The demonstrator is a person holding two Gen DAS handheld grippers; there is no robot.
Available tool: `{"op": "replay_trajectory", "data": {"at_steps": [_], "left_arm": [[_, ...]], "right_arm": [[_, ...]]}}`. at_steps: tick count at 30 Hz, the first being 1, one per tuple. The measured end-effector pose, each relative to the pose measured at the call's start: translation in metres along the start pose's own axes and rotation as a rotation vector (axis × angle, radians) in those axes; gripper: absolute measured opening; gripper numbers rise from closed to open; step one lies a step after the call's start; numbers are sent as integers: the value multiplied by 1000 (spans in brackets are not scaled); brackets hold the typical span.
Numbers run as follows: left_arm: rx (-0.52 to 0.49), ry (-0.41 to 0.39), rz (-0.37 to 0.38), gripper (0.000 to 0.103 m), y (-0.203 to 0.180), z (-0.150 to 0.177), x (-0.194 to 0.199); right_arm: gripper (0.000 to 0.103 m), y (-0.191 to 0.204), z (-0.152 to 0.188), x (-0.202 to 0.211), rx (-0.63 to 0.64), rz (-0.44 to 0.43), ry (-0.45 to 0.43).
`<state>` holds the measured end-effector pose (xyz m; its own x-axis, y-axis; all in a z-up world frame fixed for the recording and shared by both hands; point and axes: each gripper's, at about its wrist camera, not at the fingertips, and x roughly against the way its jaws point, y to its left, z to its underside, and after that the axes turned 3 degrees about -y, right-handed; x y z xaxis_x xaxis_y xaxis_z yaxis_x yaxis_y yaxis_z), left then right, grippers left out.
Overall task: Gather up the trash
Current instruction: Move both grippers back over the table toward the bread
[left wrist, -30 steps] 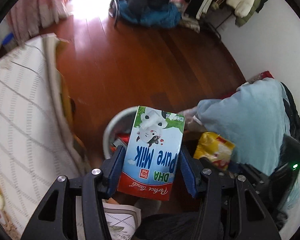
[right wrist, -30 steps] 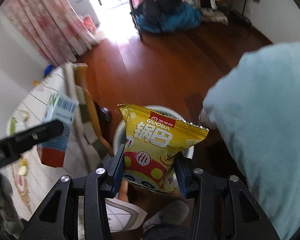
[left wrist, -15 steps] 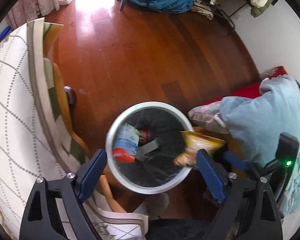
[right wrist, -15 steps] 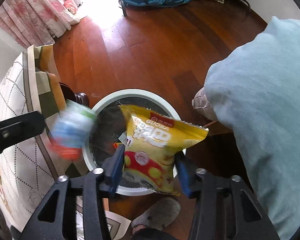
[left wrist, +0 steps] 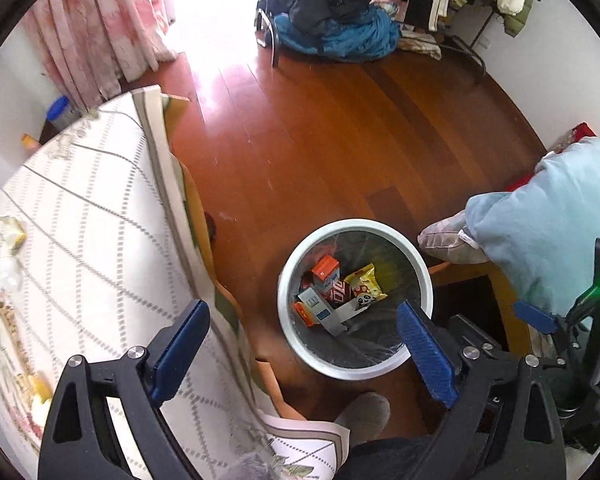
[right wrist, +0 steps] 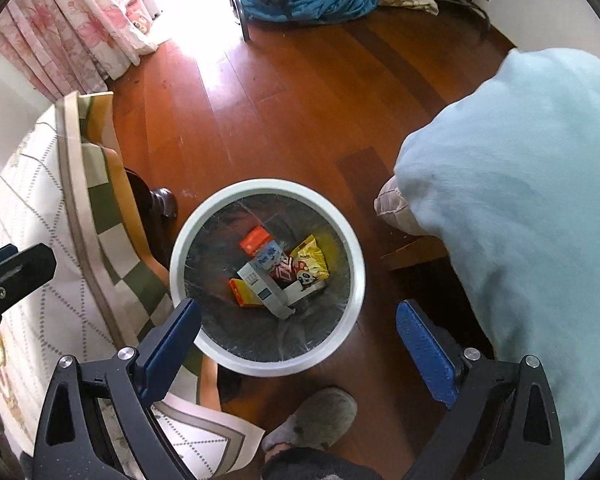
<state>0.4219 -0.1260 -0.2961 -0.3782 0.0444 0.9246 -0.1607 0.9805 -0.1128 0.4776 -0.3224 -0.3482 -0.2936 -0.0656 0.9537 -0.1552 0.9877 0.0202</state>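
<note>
Red-brown floorboards [right wrist: 292, 92] run wide and bare beyond the white bin [right wrist: 352, 248], so you've room ahead. Your left gripper [left wrist: 300, 356] hangs jaws wide apart with nothing between them, table edge [left wrist: 172, 204] under its left finger and bin rim under its right. Your right gripper [right wrist: 298, 340] is opening, nothing between its jaws, right over the bin. Milk carton [right wrist: 266, 256] and yellow snack bag [right wrist: 312, 258] lie at the bottom. A pale blue cushion [right wrist: 520, 200] crowds your right side.
</note>
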Motion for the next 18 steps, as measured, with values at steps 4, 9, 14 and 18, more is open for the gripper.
{"op": "replay_trajectory", "data": {"at_steps": [4, 9, 14, 18], "left_arm": [[-11, -45, -26, 95, 1, 8, 29], [-15, -119, -36, 95, 7, 20, 79], [16, -190, -53, 95, 22, 35, 126], [53, -240, -116, 95, 42, 47, 159]], "right_arm": [[100, 2, 8, 37, 5, 6, -46], [100, 9, 20, 91, 5, 7, -125], [100, 19, 34, 146, 7, -10, -200], [100, 33, 45, 183, 11, -41, -246]]}}
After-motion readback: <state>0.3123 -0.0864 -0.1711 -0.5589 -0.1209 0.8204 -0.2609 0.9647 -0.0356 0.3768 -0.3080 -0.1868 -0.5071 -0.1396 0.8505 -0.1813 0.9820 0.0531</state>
